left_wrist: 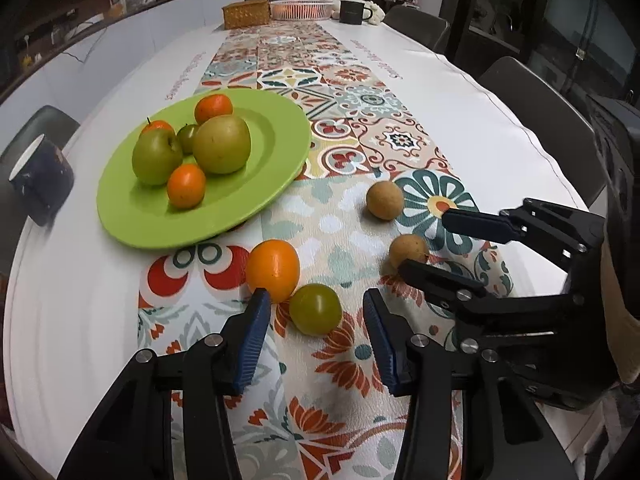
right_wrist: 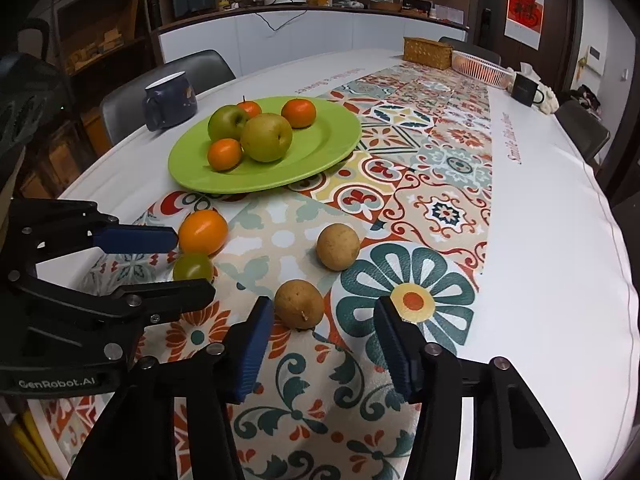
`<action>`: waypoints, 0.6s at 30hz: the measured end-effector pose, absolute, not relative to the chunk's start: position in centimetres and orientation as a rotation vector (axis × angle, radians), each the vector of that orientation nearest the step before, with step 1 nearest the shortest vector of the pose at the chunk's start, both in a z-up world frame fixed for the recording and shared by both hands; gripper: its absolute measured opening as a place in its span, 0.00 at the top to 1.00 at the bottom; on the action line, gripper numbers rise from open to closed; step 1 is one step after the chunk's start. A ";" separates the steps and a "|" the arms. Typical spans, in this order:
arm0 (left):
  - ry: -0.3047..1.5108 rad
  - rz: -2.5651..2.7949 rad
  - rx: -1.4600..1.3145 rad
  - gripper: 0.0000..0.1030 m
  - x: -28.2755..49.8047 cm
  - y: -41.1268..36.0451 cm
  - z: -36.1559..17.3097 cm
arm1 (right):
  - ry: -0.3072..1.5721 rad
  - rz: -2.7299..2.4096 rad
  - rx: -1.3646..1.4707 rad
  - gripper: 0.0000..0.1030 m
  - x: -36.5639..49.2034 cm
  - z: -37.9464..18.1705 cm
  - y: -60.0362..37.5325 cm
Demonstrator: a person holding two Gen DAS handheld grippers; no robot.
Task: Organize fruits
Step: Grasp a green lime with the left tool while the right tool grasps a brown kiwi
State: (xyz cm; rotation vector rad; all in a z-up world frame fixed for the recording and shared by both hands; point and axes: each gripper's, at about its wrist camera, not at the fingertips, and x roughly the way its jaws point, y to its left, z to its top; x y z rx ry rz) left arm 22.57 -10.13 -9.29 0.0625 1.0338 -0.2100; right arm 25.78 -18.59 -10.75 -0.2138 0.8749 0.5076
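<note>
- Four loose fruits sit on the patterned runner, all near the front edge of the green plate: an orange, a small green fruit touching it, and two brown round fruits, one farther back and one closer.
- The plate already has a pile on it: a big yellow-green pear-ish fruit, a green apple, a small dark green fruit tucked between them, and three small tangerines, front, back and one peeking out behind the apple.
- Left gripper is spread wide with nothing in it; the small green fruit sits right between its blue pads, and the left pad tip is just beside the orange.
- Right gripper is also spread and empty, low over the runner, with the closer brown fruit near its left pad, not gripped.
- Seen from the right wrist, the left gripper reaches in from the side around the green fruit.
- Further out on the white tablecloth: a dark blue mug just beyond the plate, then way at the far end a wicker box, a pink wire basket and a black mug.
- Grey chairs ring the table.
</note>
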 end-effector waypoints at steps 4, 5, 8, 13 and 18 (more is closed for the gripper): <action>1.049 -0.210 0.033 0.56 22.3 -9.9 -9.4 | 0.879 0.518 -0.211 0.49 25.9 -10.9 -18.2; 1.057 -0.212 0.034 0.59 22.4 -9.9 -9.6 | 0.879 0.520 -0.213 0.49 26.0 -11.0 -18.1; 1.085 -0.215 0.023 0.64 22.7 -10.1 -10.2 | 0.890 0.522 -0.217 0.56 26.2 -11.2 -17.8; 1.090 -0.217 0.023 0.67 23.3 -10.3 -10.7 | 0.902 0.529 -0.212 0.72 26.0 -11.5 -18.0; 1.089 -0.207 0.034 0.72 23.8 -10.6 -11.0 | 0.906 0.509 -0.178 0.72 25.8 -11.5 -18.7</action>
